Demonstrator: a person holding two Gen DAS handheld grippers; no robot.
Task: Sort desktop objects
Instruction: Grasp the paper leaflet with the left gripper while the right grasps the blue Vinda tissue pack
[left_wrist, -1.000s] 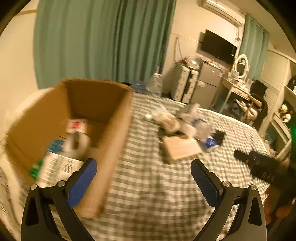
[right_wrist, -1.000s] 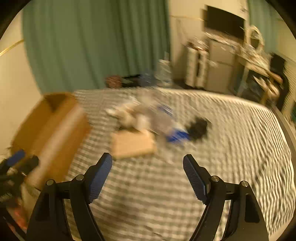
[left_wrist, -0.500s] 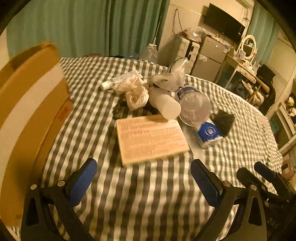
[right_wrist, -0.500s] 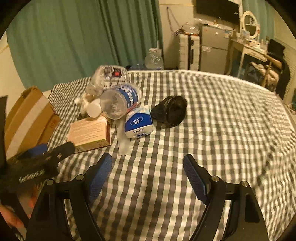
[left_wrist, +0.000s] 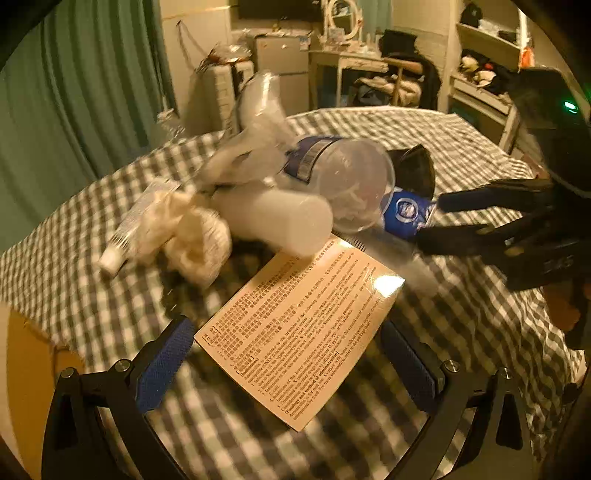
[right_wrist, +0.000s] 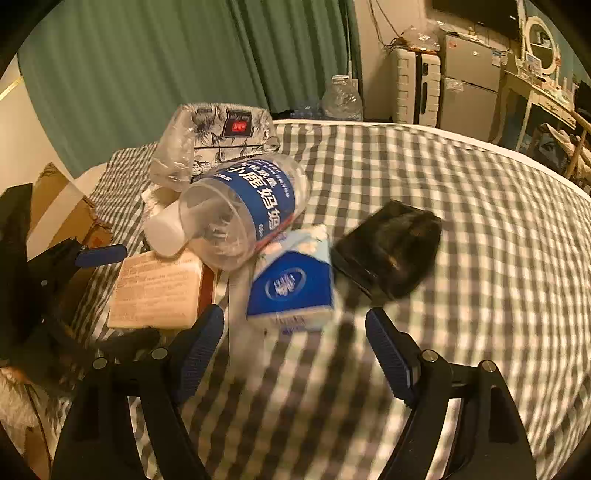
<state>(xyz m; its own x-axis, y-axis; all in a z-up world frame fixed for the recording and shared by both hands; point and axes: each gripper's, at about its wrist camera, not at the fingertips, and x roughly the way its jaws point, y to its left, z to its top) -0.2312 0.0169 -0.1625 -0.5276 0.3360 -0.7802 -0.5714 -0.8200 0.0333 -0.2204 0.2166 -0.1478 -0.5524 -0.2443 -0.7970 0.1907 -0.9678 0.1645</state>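
Blue-padded left tool (left_wrist: 286, 356) gapes wide around the box (left_wrist: 301, 332); right tool (right_wrist: 295, 345) spreads unclasped before the tissue pack (right_wrist: 291, 286).

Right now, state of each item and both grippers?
left gripper: open, straddling the flat box
flat box: lying flat, printed side up
right gripper: open, empty, at the tissue pack
tissue pack: lying on cloth
clear bottle: on its side
cardboard box: contents not visible
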